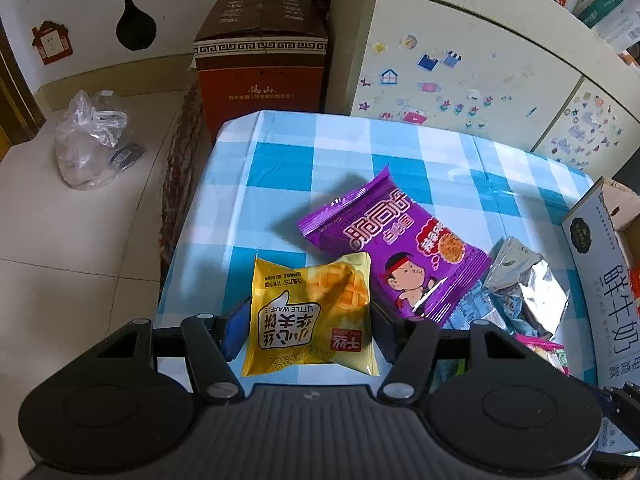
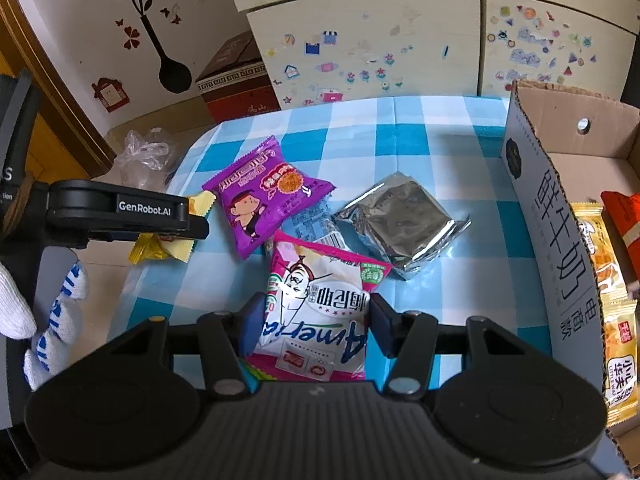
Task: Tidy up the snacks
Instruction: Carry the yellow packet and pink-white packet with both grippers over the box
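My left gripper (image 1: 306, 326) is shut on a yellow waffle packet (image 1: 310, 316) and holds it over the table's left front edge; the packet (image 2: 160, 246) also shows in the right wrist view under the left gripper (image 2: 192, 226). My right gripper (image 2: 314, 320) is shut on a white and pink snack bag (image 2: 320, 320) above the table. A purple snack bag (image 1: 396, 248) (image 2: 264, 196) and a silver foil packet (image 1: 520, 276) (image 2: 400, 224) lie on the blue checked tablecloth (image 1: 280, 168) (image 2: 420, 136).
An open cardboard box (image 2: 560, 216) (image 1: 600, 248) stands at the table's right with yellow and orange packets (image 2: 612, 320) inside. A cupboard with stickers (image 2: 380, 48) is behind the table. A brown carton (image 1: 260, 64) and a plastic bag (image 1: 92, 140) sit on the floor to the left.
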A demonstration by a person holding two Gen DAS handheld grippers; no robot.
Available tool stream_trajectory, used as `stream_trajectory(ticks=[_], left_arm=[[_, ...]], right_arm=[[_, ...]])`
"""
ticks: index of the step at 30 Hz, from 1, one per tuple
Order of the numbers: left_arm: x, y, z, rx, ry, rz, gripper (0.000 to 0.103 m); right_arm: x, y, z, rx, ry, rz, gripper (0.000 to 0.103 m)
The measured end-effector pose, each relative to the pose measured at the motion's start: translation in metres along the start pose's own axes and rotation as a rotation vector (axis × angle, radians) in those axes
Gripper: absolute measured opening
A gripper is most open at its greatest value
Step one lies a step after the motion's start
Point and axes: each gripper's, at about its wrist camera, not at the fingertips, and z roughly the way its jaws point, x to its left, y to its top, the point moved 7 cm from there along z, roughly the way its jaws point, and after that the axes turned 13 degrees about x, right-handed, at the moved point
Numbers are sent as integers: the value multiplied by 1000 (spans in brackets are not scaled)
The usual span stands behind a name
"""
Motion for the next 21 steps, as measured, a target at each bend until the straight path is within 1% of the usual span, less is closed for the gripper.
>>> stream_trajectory(ticks=[3,10,16,21], left_arm=[[-4,0,-4,-8,-13,-8,67],[-17,0,-16,-42,-2,12,67],[-31,-1,-27,-79,-6,39,67],[-44,-2,-35,-95,-25,48,67]], right_arm=[[1,2,-7,-17,8,2,55],[0,7,-22,-49,20,5,55],[-6,16,-44,-100,27,21,55],[-14,21,-62,-139,25,29,55]])
